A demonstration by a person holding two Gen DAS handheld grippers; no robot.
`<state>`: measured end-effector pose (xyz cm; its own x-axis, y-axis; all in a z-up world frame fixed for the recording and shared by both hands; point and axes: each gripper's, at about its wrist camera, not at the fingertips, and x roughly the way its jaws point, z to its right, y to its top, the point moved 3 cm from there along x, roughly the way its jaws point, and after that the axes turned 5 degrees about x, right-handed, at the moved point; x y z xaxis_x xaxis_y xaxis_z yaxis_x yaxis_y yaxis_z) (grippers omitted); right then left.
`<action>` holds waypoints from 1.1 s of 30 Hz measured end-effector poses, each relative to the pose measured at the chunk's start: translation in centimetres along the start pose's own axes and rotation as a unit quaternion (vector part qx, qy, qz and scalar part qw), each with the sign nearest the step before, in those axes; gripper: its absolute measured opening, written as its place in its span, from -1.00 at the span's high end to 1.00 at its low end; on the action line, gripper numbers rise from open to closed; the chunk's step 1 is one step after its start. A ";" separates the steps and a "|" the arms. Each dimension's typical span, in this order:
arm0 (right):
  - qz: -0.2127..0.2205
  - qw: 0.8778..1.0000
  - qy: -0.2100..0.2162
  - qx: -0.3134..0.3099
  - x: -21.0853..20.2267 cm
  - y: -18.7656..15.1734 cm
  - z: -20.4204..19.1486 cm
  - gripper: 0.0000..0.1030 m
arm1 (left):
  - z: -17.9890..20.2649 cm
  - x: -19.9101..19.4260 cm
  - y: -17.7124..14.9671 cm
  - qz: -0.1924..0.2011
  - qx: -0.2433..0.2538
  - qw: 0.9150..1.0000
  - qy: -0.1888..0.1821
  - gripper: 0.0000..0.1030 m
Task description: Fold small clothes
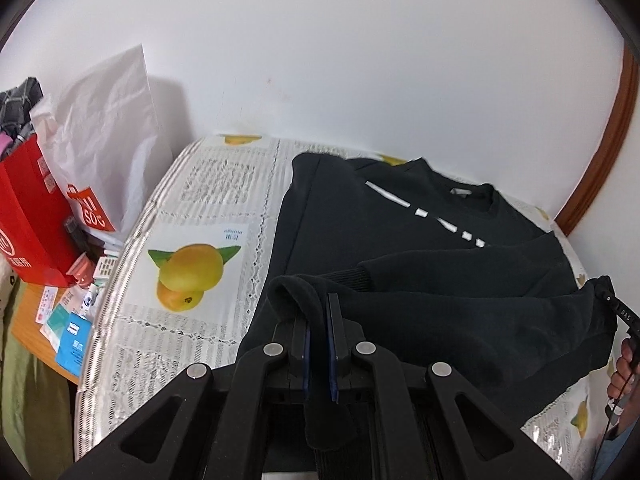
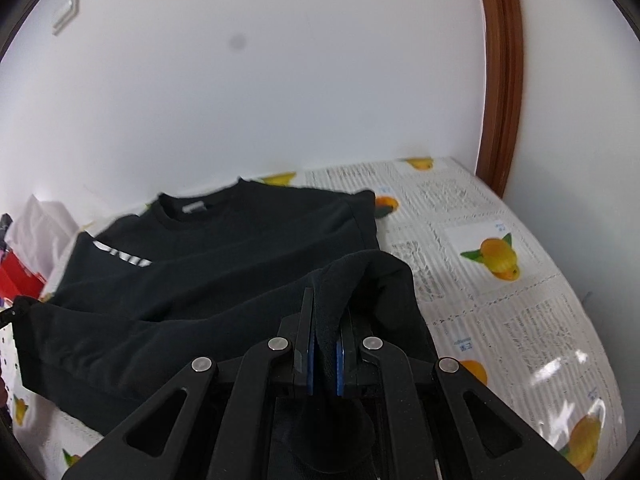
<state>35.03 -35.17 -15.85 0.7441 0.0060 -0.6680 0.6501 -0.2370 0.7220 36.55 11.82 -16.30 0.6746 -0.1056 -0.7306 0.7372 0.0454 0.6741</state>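
A black sweatshirt (image 1: 400, 232) is spread on the table (image 1: 192, 200), which is covered with a cloth printed with text and yellow fruit. Its collar lies toward the white wall, and a sleeve is laid across its body. The near hem is lifted off the table and is pinched at two corners. The left tongs (image 1: 320, 312) are clenched on the hem's left corner, a fold of black fabric being pressed between the blue pads and draped over one finger. The right tongs (image 2: 326, 312) are clenched in the same way on the hem's right corner (image 2: 360, 276), with cloth bunched between the pads and hanging below them. Between the two grips the hem is held stretched across the garment's lower part. Both tongs are pointed forward and downward toward the sweatshirt. In the left wrist view, part of a hand (image 1: 622, 376) is seen at the right edge. A red bag (image 1: 28, 216) and a white bag (image 1: 108, 132) stand beside the table at the left.
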 end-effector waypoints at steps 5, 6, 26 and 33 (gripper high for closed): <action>-0.023 0.999 -0.028 -0.013 2.2 -0.5 0.0 0.84 | -0.2 1.1 -0.4 -0.012 -0.007 1.000 -0.003 0.81; -0.022 0.999 -0.034 -0.018 2.2 -0.6 -0.1 0.83 | -0.2 1.1 -0.5 -0.012 -0.010 1.000 -0.005 0.81; -0.046 0.999 0.005 0.027 -4.7 -3.9 7.8 0.24 | -2.5 -4.2 -5.7 -0.021 -0.028 0.999 -0.032 0.11; -0.062 0.997 0.004 0.050 -1.9 -4.6 8.3 0.24 | -4.2 -2.0 -6.0 -0.045 -0.040 0.998 -0.022 0.09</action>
<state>29.28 -42.17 -19.41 0.6609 0.0497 -0.7488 0.7185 -0.3300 0.6123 30.95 15.94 -19.33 0.6043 -0.1562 -0.7813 0.7967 0.1127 0.5937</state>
